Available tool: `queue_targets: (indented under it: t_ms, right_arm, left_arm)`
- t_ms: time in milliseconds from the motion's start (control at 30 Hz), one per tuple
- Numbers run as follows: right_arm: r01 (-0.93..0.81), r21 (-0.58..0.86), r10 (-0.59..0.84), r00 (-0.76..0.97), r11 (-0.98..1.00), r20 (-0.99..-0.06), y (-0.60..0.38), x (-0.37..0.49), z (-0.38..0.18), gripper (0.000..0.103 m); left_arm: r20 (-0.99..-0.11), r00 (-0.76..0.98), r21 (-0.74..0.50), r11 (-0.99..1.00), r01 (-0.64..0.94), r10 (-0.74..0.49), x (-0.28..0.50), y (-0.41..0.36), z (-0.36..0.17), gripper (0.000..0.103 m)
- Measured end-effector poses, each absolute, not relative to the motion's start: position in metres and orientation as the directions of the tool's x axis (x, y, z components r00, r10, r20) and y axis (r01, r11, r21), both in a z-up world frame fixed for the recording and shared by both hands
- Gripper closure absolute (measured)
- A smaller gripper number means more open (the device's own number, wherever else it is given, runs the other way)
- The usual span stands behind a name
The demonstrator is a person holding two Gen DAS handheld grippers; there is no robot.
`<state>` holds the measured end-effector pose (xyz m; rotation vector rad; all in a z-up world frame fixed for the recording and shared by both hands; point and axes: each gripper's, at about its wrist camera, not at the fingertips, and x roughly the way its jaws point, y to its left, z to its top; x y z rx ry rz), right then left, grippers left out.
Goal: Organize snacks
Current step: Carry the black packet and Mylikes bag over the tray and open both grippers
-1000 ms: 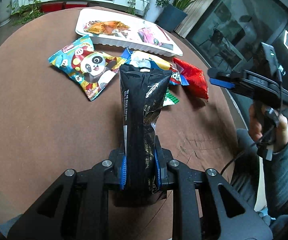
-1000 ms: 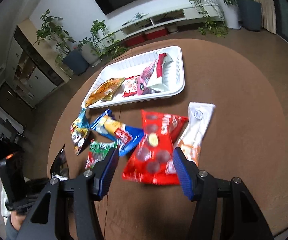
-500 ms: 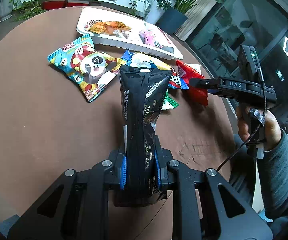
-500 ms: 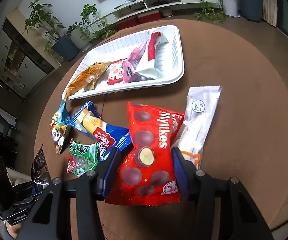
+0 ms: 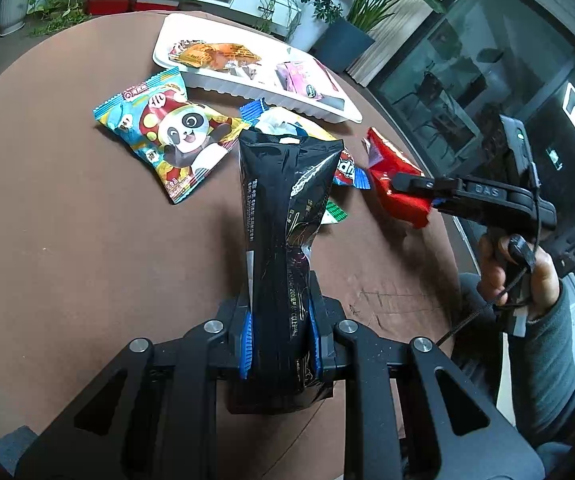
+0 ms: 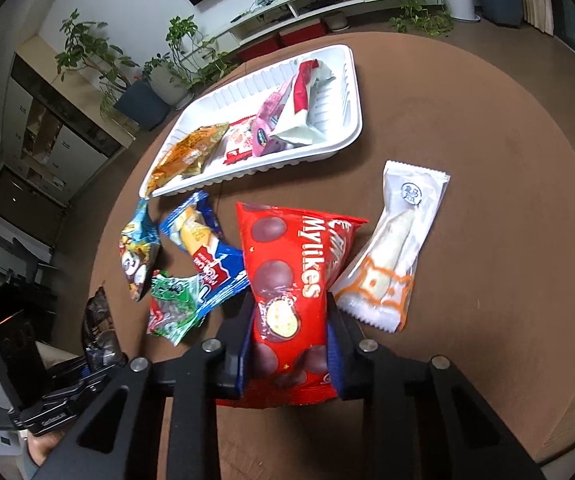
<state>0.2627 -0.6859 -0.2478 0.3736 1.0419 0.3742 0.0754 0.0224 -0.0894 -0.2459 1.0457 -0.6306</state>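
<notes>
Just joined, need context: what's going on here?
A person is sorting snacks on a round brown table with a handheld gripper in each hand. The left gripper holds a black packet clear of the table. The right gripper's jaws have just been closing around the red bag and now pinch it. A white tray already holds a few snacks; several more lie loose beside it.

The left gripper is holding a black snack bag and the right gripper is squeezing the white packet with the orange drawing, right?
Not quite. The right gripper is squeezing the red Mylikes bag, as the right wrist view shows; the white packet lies beside it. The left gripper does hold the black snack bag.
</notes>
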Motion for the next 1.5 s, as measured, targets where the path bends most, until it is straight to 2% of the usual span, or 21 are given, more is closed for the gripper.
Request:
queue_targets:
  t_ms: [433,667,900,1133,1300,1500]
  right_arm:
    - [-0.121,0.565,0.541,0.505,0.816,-0.673,-0.708,0.23,-0.224,0.073]
    - [-0.072,0.596,0.533,0.543,0.8,-0.649,-0.733,0.242,-0.217,0.073]
    - [-0.049,0.607,0.513,0.592,0.793,-0.622,-0.752,0.275,-0.193,0.073]
    - [-0.131,0.618,0.551,0.619,0.775,-0.56,-0.722,0.337,-0.146,0.073]
    - [-0.163,0.615,0.573,0.598,0.771,-0.561,-0.683,0.385,-0.131,0.073]
    - [-0.146,0.534,0.52,0.537,0.833,-0.664,-0.633,0.438,-0.152,0.073]
  left_arm:
    - [-0.699,0.36,-0.502,0.782,0.37,-0.618,0.076,0.025,-0.08,0.084]
    - [-0.665,0.41,-0.506,0.78,0.368,-0.625,0.095,0.041,-0.052,0.084]
    - [-0.654,0.462,-0.455,0.799,0.392,-0.599,0.153,0.048,-0.006,0.084]
    - [-0.682,0.481,-0.371,0.828,0.42,-0.55,0.238,0.024,0.035,0.084]
    - [-0.717,0.469,-0.339,0.846,0.412,-0.516,0.293,-0.003,0.038,0.084]
    - [-0.782,0.413,-0.309,0.866,0.392,-0.466,0.339,-0.033,-0.005,0.084]
